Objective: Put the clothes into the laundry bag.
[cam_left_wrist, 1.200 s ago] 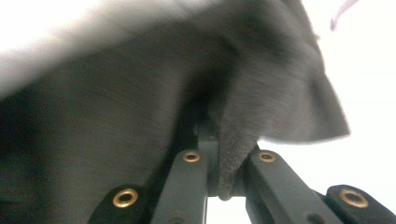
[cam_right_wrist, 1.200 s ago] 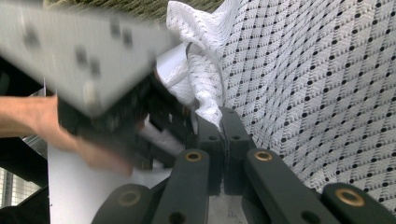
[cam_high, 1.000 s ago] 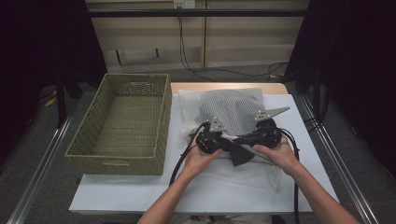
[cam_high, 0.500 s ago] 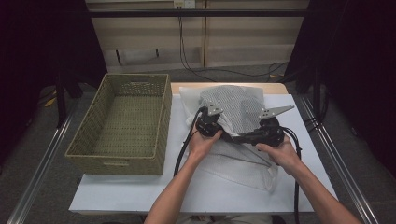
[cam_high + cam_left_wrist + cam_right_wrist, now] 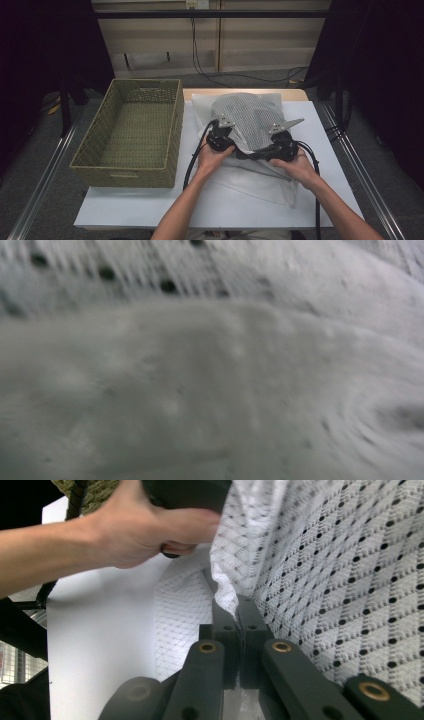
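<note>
White mesh cover, dotted with black, sits bunched over a white pillow on the white-topped bench, at the middle right of the high view. The pillow's far corners show beyond the mesh; its near part lies flat toward the person.

Right claw: jaws together, clamped on the edge of the mesh cover; the right gripper view shows a fold of mesh pinched between the two black jaws, the rest of the fabric rising to the right of them. In the high view the right claw is low against the near edge of the mesh, held by the right hand.

Left claw: held by the left hand just beside the mesh's left edge, pressed into the fabric. The left gripper view is blurred grey-white cloth at close range; whether the jaws are apart or together cannot be told.

The two claws are near each other. A woven basket stands on the bench to the left of the pillow, just beside it.
</note>
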A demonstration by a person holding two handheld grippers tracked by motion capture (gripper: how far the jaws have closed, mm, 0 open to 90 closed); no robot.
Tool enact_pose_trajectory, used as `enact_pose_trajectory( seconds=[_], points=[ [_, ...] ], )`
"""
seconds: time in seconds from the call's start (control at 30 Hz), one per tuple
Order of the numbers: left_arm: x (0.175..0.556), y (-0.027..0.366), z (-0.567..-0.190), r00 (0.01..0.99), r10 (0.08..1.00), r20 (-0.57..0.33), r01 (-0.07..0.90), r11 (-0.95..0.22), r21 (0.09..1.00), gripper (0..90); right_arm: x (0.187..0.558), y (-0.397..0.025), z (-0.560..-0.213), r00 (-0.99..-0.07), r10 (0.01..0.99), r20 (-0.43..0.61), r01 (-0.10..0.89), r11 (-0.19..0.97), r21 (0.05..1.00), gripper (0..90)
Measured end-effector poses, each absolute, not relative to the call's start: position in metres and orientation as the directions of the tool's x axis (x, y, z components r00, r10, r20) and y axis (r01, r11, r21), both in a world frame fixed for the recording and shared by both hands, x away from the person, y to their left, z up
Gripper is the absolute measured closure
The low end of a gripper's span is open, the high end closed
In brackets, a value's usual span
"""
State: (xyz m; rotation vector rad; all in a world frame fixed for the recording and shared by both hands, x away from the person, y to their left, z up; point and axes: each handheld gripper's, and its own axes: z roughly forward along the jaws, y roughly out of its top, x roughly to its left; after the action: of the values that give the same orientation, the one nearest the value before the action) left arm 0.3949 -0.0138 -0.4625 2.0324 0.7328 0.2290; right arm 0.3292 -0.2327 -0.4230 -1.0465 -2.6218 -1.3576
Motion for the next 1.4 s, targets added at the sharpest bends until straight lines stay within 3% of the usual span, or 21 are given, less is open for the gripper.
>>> enact_pose_trajectory(
  seconds=[0.13, 0.5, 0.63, 0.73, 0.87, 0.97, 1.0, 1.1, 1.13, 1.4],
  points=[
    [0.381, -0.008, -0.46, 0.827, 0.552, -0.11, 0.391, -0.422, 0.818, 68.1, 0.331, -0.234, -0.425, -0.78, 0.559, 0.282, 0.56, 0.421, 0.714, 89.6],
    [0.341, 0.014, -0.439, 0.873, 0.483, -0.059, 0.316, -0.472, 0.823, 45.4, 0.332, -0.236, -0.427, -0.773, 0.572, 0.276, 0.563, 0.417, 0.713, 89.6],
    [0.327, 0.019, -0.435, 0.905, 0.421, -0.059, 0.273, -0.471, 0.839, 45.0, 0.332, -0.236, -0.426, -0.772, 0.574, 0.274, 0.564, 0.417, 0.713, 89.6],
    [0.32, 0.012, -0.439, 0.932, 0.359, -0.059, 0.241, -0.488, 0.839, 53.0, 0.333, -0.236, -0.426, -0.77, 0.575, 0.276, 0.567, 0.418, 0.71, 89.6],
    [0.318, -0.003, -0.446, 0.947, 0.313, -0.071, 0.23, -0.506, 0.831, 46.4, 0.333, -0.234, -0.426, -0.772, 0.577, 0.267, 0.561, 0.422, 0.712, 89.6],
    [0.322, -0.009, -0.454, 0.938, 0.339, -0.067, 0.246, -0.52, 0.818, 41.5, 0.332, -0.234, -0.426, -0.771, 0.576, 0.27, 0.563, 0.42, 0.711, 89.6],
    [0.325, -0.01, -0.457, 0.934, 0.35, -0.071, 0.258, -0.526, 0.81, 44.9, 0.332, -0.235, -0.425, -0.771, 0.576, 0.27, 0.563, 0.419, 0.713, 89.6],
    [0.336, -0.01, -0.466, 0.929, 0.367, -0.055, 0.264, -0.551, 0.792, 78.3, 0.331, -0.236, -0.423, -0.775, 0.571, 0.27, 0.557, 0.415, 0.72, 89.6],
    [0.34, -0.009, -0.469, 0.922, 0.382, -0.063, 0.28, -0.546, 0.789, 85.7, 0.331, -0.236, -0.422, -0.777, 0.567, 0.274, 0.555, 0.409, 0.725, 89.6],
    [0.36, -0.021, -0.472, 0.895, 0.433, -0.103, 0.329, -0.49, 0.807, 88.5, 0.33, -0.237, -0.417, -0.78, 0.554, 0.291, 0.552, 0.39, 0.737, 89.6]
  ],
)
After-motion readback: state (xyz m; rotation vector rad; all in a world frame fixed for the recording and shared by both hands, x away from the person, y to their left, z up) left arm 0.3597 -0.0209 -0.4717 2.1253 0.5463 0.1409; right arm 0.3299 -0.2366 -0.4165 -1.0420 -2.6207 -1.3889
